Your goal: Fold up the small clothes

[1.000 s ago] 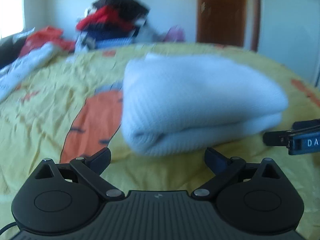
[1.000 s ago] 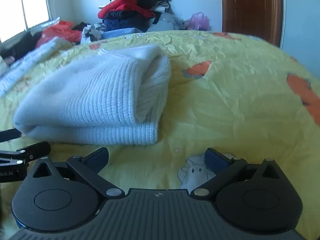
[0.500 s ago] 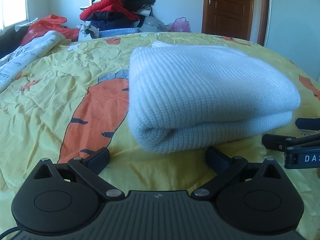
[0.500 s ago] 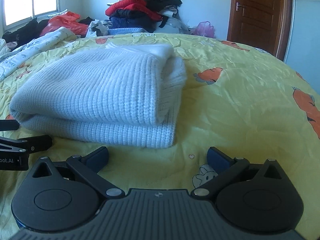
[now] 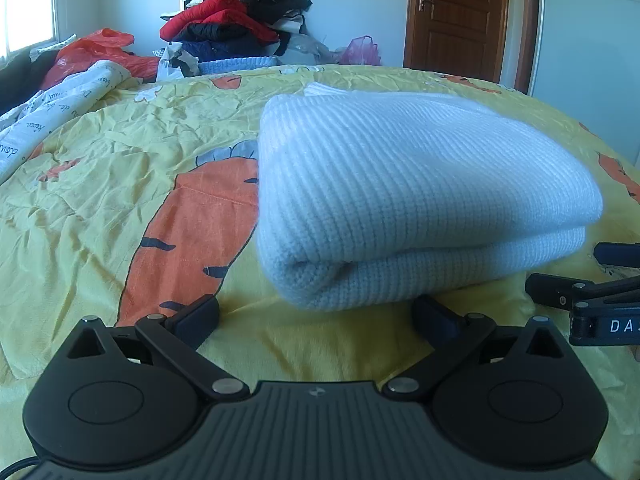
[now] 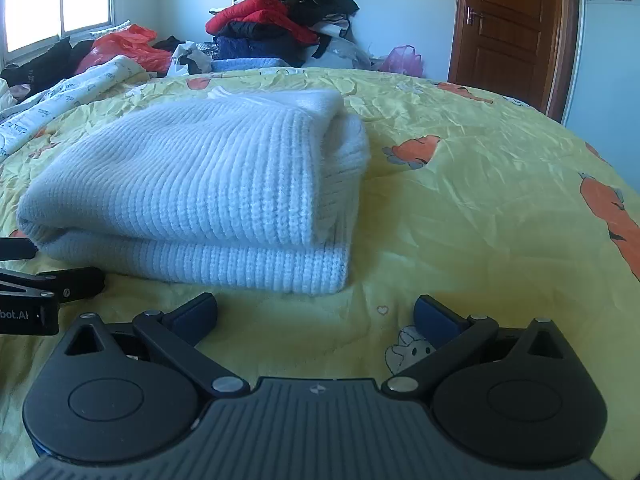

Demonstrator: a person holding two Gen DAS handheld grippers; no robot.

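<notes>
In the left wrist view, the left gripper (image 5: 316,312) fills the bottom of the frame, its two dark fingers spread wide with nothing between them but yellow sheet. Just above it, in the centre of the frame, lies the folded white knit garment (image 5: 420,200), doubled over into a thick bundle with its rounded fold facing the camera. Its near edge sits just beyond the fingertips, apart from them.

In the right wrist view, the right gripper (image 6: 316,312) is likewise wide open and empty at the bottom of the frame. Here the garment lies up and to the left of centre, with its stacked ribbed hems at its right end.

The bundle's long axis runs left to right across both frames, so each gripper faces one long side from a slightly different angle. Both sit close. The left one looks squarely lined up on it, while the right one points past its right-hand corner. Which is truly nearer is hard to judge through the fisheye lens.

The bed sheet (image 5: 120,200) is yellow with orange carrots, and a small rabbit is printed beside the right gripper. The other gripper's side shows partial white lettering: "DAS" at right in the left view, "bot.AI" at left in the right view. A white cloth (image 5: 60,116) at upper left carries cursive print too small to read. A clothes pile (image 5: 236,24) and a wooden door (image 5: 456,12) stand behind.
</notes>
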